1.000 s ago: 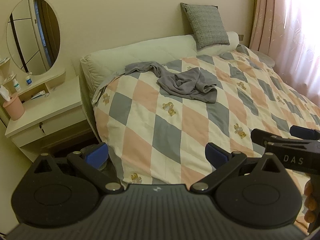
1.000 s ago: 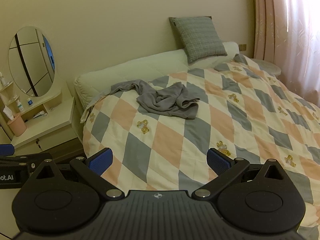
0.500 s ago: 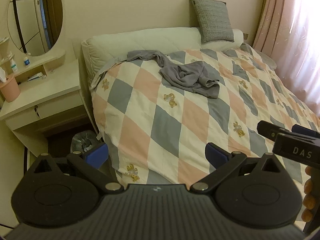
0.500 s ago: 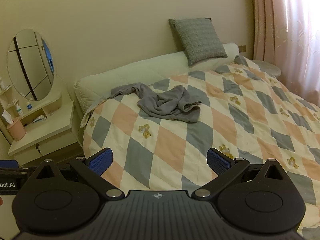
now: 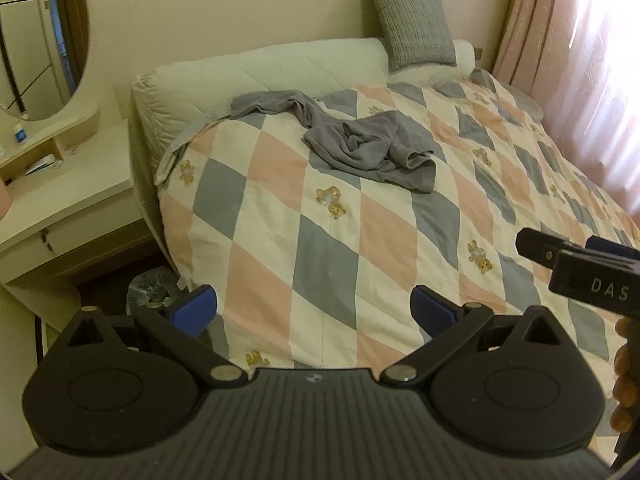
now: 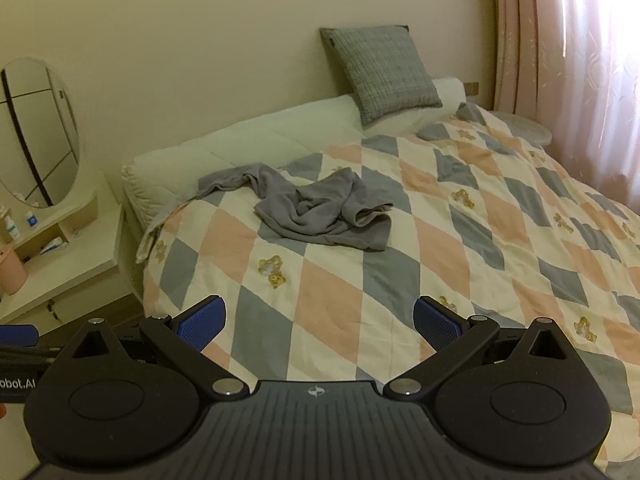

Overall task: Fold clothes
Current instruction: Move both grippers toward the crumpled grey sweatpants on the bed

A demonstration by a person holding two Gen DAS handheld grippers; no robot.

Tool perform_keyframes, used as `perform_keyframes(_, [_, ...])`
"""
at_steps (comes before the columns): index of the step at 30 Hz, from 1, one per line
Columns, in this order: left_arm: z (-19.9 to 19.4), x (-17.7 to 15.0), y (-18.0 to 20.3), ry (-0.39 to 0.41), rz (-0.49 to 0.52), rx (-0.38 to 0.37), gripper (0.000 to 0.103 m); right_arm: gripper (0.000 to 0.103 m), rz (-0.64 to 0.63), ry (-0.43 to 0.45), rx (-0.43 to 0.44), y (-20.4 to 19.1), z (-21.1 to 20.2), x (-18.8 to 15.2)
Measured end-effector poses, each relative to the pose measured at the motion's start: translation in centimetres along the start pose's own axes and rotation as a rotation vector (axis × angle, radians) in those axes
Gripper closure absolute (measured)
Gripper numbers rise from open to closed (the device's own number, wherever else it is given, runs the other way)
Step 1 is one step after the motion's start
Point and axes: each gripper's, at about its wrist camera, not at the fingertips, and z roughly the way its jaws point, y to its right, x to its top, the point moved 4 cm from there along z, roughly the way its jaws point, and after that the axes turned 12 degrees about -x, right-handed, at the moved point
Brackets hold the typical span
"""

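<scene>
A crumpled grey garment (image 5: 360, 144) (image 6: 320, 208) lies in a heap on the checked quilt (image 5: 360, 240) (image 6: 460, 248), one sleeve trailing up toward the white pillow roll. My left gripper (image 5: 314, 310) hangs open over the near corner of the bed, well short of the garment, with nothing between its blue pads. My right gripper (image 6: 320, 318) is open too, equally far from the cloth. The right tool also shows at the right edge of the left wrist view, held by a hand (image 5: 626, 380).
A white dressing table (image 5: 60, 208) with an oval mirror (image 6: 36, 136) stands left of the bed, a bin (image 5: 154, 284) on the floor beside it. A grey cushion (image 6: 380, 72) leans on the wall. Pink curtains (image 6: 568, 60) hang on the right.
Both grippers have moved closer to the bed, and the garment looks larger. The left view has swung right, pushing the dressing table toward the frame edge. Jaws stayed open.
</scene>
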Motion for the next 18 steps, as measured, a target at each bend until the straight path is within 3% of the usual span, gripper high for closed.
perform_keyframes(7, [5.2,3.1,-1.5,-0.058,0.041,-0.038,0.001,0.000,0.029,-0.059,-0.039,-0.3,4.8,1.5])
perform_keyframes(13, [9.4,6.5,-2.4,-0.039,0.093,-0.064,0.001,0.000,0.090,-0.109,-0.064,1.1,9.4,2.3])
perform_keyframes(18, [13.7,8.7,-3.5,-0.100,0.151,-0.097,0.001,0.000,0.155,-0.164,-0.099,1.9,13.7,3.1])
